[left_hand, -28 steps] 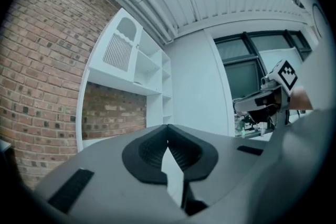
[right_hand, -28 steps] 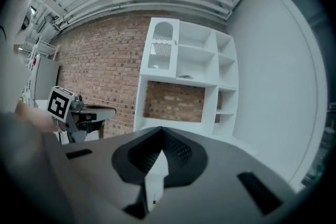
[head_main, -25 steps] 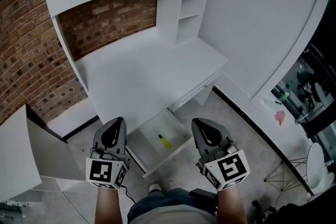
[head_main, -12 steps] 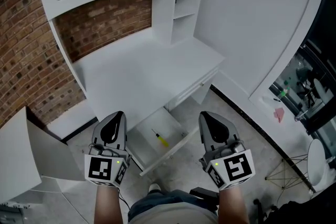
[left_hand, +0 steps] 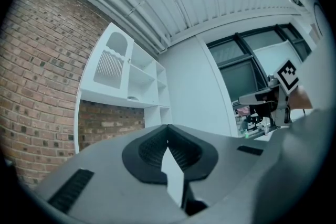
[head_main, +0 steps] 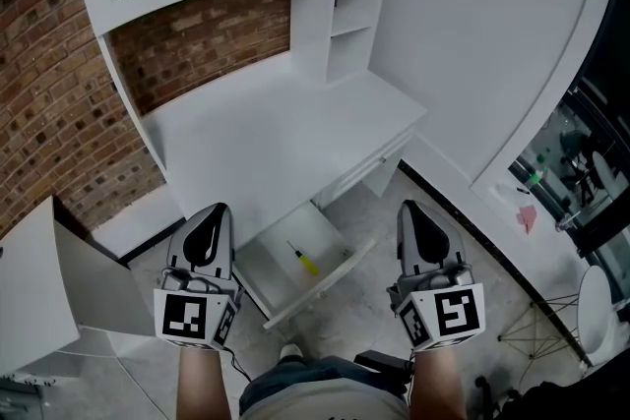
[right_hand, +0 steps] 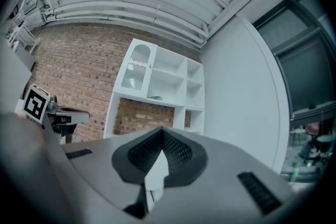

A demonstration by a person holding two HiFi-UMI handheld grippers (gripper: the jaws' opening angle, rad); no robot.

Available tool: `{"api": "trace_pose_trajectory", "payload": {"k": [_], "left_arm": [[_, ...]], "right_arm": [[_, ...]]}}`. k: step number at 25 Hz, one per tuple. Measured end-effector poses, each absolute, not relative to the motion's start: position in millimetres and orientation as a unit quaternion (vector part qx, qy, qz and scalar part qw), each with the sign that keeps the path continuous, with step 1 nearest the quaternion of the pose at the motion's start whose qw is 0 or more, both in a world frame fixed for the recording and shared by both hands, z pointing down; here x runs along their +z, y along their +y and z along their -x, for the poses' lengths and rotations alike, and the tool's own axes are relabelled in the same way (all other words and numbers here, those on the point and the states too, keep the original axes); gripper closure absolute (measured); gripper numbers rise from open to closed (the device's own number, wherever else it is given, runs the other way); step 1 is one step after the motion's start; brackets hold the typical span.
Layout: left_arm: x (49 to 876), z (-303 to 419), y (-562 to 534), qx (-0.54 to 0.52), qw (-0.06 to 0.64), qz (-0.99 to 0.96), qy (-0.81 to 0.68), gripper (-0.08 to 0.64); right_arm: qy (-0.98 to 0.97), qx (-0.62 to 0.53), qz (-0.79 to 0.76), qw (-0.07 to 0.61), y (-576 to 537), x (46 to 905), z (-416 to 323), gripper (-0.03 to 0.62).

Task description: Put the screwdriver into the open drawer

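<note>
Head view steeply down on desk (head_main: 276, 143); both gripper views up toward the same shelf unit (right_hand: 157, 81).

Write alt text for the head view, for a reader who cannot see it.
Seen from above, a yellow-handled screwdriver lies in the open drawer below a white desk. The left hand-held gripper and the right hand-held gripper are held on either side of the drawer, both shut and empty.

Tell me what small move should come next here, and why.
Probably just lower the right gripper toward the front of the drawer, to push it shut. The screwdriver already lies inside the open drawer, and both the right gripper and the left gripper are shut, holding nothing.
</note>
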State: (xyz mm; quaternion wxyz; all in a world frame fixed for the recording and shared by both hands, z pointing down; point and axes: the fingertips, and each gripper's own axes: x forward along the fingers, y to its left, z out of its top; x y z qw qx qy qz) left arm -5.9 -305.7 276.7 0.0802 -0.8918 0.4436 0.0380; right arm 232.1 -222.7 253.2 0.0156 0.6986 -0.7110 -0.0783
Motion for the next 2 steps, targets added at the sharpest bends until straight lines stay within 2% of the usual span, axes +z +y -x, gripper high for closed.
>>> {"api": "trace_pose_trajectory", "payload": {"k": [2], "left_arm": [[276.5, 8.4, -306.3, 0.038, 0.08, 0.89, 0.446, 0.546]], "right_arm": [[-0.708, -0.079, -0.701, 0.016, -222.4, 253.2, -233.3, 0.583]]}}
